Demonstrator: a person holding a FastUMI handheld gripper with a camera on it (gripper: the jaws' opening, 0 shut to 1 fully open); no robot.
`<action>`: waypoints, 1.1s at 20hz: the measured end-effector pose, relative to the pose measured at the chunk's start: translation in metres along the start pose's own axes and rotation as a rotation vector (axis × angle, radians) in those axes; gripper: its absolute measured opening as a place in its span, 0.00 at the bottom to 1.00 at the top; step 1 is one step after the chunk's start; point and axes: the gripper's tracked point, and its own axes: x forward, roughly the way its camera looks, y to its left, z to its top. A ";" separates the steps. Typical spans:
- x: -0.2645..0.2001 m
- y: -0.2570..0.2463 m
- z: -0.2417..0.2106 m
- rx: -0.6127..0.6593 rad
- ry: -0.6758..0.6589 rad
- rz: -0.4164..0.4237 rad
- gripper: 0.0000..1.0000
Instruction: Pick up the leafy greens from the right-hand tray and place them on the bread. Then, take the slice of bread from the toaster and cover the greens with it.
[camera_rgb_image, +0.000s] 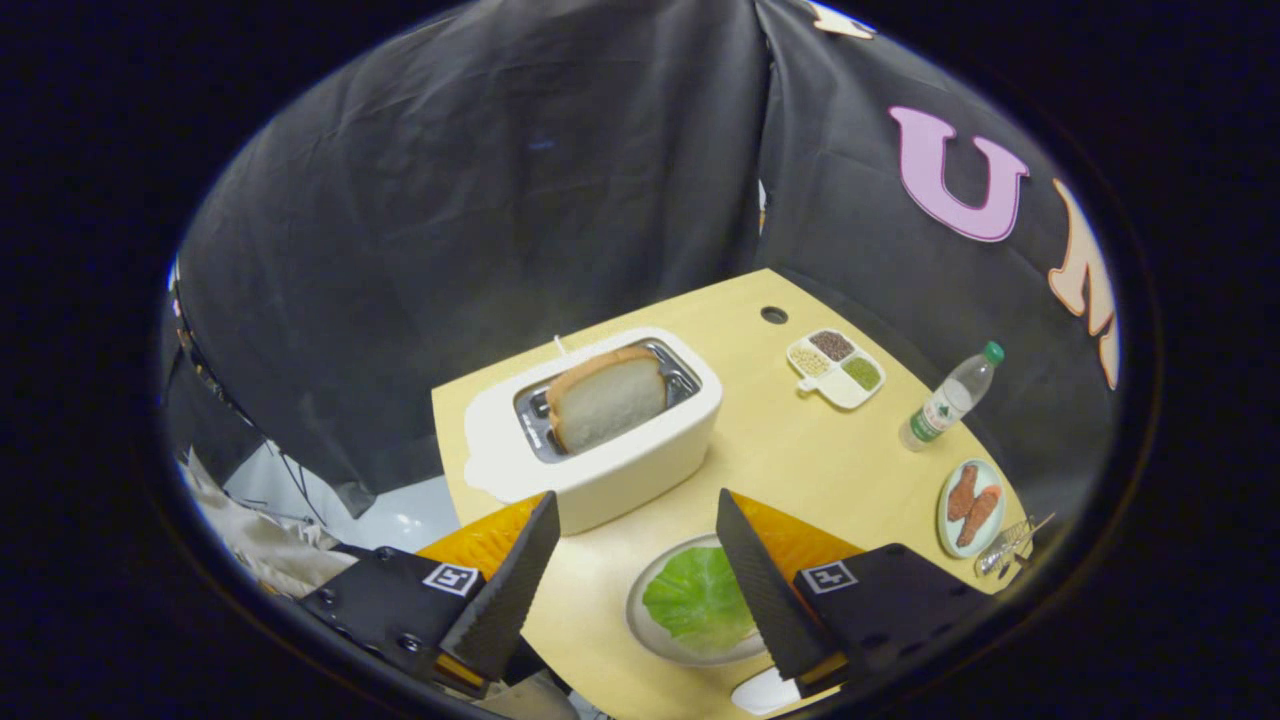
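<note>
Below, spread jaws empty over crinkled greens (698, 598), boxy toaster (600, 440) beyond.

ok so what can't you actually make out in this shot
- Bread under the leafy greens: covered by the leaf, gripper view.
- Plate: far rim behind the right finger; gripper open.
- Bread slice: lower half inside the toaster.
- Divided dish: contents too small.
</note>
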 end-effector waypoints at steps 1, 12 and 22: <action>0.002 0.003 0.005 0.005 -0.004 0.007 1.00; 0.033 0.020 0.052 0.135 -0.013 0.018 0.98; 0.074 0.019 0.067 0.267 0.028 0.032 0.97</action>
